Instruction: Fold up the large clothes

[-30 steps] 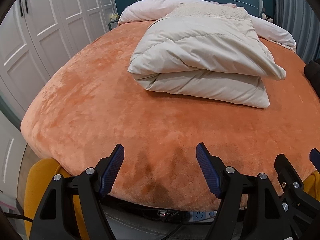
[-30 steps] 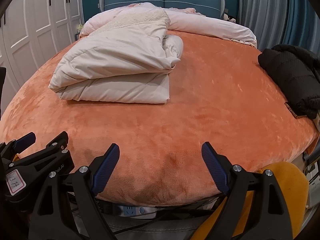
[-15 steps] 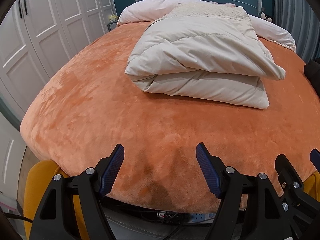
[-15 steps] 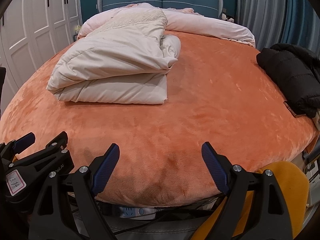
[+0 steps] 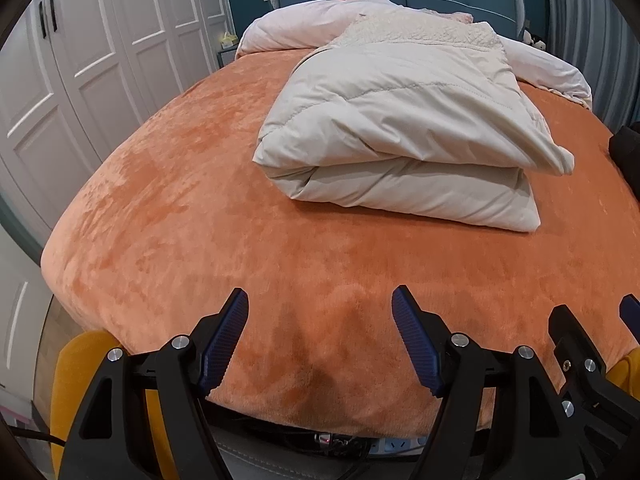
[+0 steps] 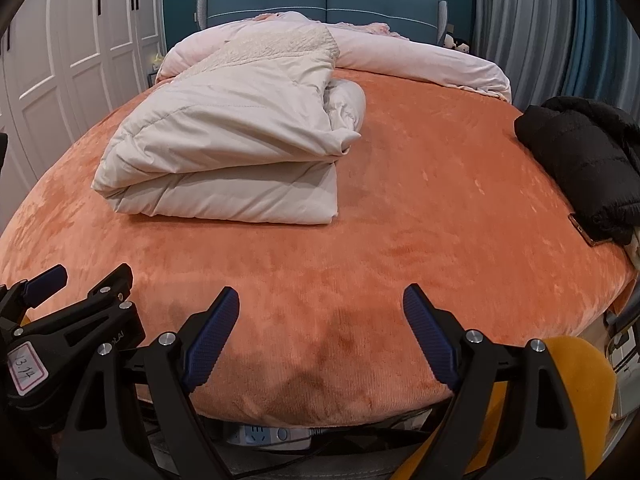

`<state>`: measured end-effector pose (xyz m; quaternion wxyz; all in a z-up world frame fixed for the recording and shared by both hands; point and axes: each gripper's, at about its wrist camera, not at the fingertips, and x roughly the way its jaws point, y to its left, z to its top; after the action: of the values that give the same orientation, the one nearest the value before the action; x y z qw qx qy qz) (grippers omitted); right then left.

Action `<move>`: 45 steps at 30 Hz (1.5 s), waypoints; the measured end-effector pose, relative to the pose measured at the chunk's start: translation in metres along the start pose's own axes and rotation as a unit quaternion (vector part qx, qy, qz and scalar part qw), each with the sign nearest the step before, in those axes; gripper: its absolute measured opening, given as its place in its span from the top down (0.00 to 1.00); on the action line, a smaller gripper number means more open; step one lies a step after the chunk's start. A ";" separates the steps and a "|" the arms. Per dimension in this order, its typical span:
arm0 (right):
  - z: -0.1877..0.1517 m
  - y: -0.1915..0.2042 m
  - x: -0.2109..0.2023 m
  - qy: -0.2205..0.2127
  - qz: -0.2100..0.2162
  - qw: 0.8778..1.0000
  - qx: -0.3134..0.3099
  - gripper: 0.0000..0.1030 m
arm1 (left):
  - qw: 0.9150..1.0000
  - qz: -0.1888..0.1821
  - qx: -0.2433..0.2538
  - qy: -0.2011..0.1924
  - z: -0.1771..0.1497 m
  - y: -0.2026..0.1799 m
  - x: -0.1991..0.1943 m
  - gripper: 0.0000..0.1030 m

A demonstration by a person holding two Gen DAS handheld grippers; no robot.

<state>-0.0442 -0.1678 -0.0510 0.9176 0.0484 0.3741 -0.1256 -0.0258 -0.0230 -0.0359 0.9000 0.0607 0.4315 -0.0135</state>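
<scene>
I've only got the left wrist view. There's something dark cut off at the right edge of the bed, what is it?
Observer: A black puffer jacket, bunched up on the orange bedspread, apart from the folded cream coat.
Operator: Anything next to it?
Observer: A phone-like flat item pokes out from under its near edge.
Operator: What about the right gripper, I just see its edge?
Observer: The right gripper has open, empty jaws over the bed's near edge.
Operator: What's right of the headboard?
Observer: Grey and blue curtains.
</scene>
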 end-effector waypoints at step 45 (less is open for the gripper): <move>0.025 0.001 0.018 -0.007 0.002 1.000 0.019 0.21 | 1.000 -0.001 0.000 -0.014 0.032 0.000 0.016 0.31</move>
<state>-0.0148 -0.1753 -0.0454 0.9193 0.0660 0.3652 -0.1312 0.0092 -0.0266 -0.0285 0.9060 0.0597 0.4189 -0.0150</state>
